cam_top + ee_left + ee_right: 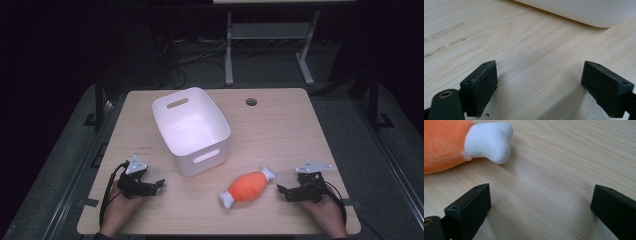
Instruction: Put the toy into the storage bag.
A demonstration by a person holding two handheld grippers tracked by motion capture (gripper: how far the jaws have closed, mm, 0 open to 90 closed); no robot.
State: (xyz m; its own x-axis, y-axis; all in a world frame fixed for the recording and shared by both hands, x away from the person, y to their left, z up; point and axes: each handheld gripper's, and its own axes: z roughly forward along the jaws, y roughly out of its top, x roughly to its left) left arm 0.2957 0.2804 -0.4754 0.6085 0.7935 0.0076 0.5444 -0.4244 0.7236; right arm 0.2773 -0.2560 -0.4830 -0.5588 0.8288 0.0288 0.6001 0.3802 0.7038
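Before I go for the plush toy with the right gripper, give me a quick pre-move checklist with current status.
1. Right gripper jaws open, nothing between them: ok.
2. Left gripper jaws open, nothing between them: ok.
3. Plush toy lying free on the table, apart from both grippers: ok.
4. Path from right gripper to toy unobstructed: ok.
5. White bin upright, nothing visible inside: ok.
6. Toy's white end centred between the right jaws: not ok, it sits off to one side.

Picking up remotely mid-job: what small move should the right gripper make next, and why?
Probably ease the right gripper toward the plush toy. Its jaws stand open and empty, and the toy's white end lies just ahead and to one side, apart from them.
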